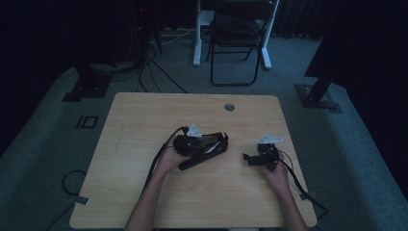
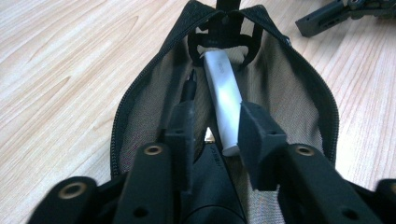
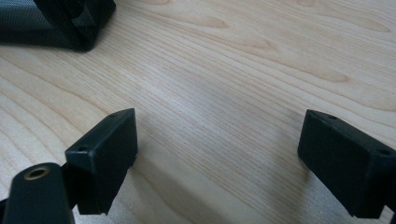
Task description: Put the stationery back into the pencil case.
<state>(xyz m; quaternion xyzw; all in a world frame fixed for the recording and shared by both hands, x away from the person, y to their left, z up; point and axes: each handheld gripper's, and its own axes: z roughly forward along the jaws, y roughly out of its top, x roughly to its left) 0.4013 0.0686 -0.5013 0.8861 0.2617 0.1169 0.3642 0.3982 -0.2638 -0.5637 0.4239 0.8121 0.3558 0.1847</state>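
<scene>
A black zip pouch point(image 1: 208, 150) lies open in the middle of the wooden table point(image 1: 144, 125). In the left gripper view its mesh-lined inside point(image 2: 280, 93) holds a white pen point(image 2: 224, 93) and a thin black pen point(image 2: 189, 86). My left gripper point(image 2: 217, 116) reaches into the pouch mouth with its jaws apart. The white pen lies between them, close against the right-hand pad, with a gap to the other pad. My right gripper point(image 3: 219, 140) stands open just above bare wood to the right of the pouch point(image 3: 60, 23). It shows as a dark shape in the high view point(image 1: 252, 158).
The right gripper point(image 2: 336, 14) shows farther off beyond the pouch. A grey cable hole point(image 1: 229, 107) sits near the table's far edge. Beyond the table stand a folding chair point(image 1: 238, 38) and dark stands with floor cables point(image 1: 159, 67).
</scene>
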